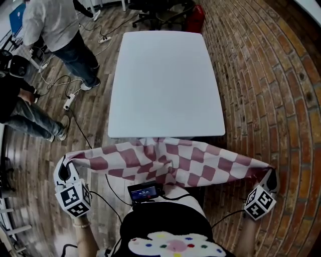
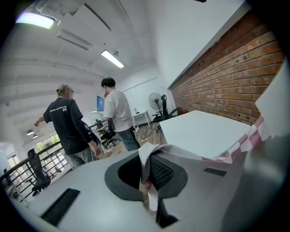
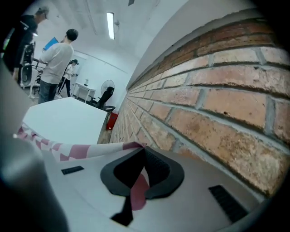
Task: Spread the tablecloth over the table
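Observation:
A red-and-white checked tablecloth (image 1: 170,160) hangs stretched between my two grippers, just in front of the near edge of the bare white table (image 1: 165,80). Its middle sags and bunches below that edge. My left gripper (image 1: 66,161) is shut on the cloth's left corner (image 2: 147,158), which pokes up between the dark pads. My right gripper (image 1: 271,173) is shut on the right corner (image 3: 136,149), with a pink fold of cloth pinched in its jaws. The table (image 2: 204,131) shows ahead in the left gripper view, and the table (image 3: 68,120) lies to the left in the right gripper view.
Two people (image 1: 55,25) stand left of the table over cables and power strips (image 1: 70,100) on the wooden floor. A brick wall (image 3: 204,81) runs along the right side. Office chairs (image 1: 160,10) and a red object (image 1: 195,17) stand past the table's far end.

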Available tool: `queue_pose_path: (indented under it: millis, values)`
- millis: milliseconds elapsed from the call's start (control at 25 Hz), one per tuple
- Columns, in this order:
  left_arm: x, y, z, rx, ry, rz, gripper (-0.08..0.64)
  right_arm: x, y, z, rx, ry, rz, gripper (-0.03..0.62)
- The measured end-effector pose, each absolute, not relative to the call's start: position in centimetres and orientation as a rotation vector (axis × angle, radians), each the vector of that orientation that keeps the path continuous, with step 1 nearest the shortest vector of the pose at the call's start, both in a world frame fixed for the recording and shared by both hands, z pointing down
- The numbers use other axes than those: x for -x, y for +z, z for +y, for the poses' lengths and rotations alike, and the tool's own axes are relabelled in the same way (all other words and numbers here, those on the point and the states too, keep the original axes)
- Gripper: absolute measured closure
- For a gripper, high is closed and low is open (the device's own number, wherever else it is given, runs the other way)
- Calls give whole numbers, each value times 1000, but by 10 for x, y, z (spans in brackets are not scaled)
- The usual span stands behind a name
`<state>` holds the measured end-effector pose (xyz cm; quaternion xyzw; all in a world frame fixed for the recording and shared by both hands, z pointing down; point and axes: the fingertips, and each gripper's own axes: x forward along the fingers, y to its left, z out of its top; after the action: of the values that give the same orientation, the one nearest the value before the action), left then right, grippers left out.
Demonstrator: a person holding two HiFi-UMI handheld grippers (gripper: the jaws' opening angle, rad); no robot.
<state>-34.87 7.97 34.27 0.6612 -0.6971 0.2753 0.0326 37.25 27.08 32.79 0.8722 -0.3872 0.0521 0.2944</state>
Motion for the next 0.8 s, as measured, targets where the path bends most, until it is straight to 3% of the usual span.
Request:
queue_pose_path:
  millis: [440,800]
  values:
    - [412,325,42,-1911,809,-2323,546,-396,286,211,-2346,-19,-993,558]
    - [405,313,-16,-2038,792,-2286,546,-386,283,139,-2196,-132,-1104,558]
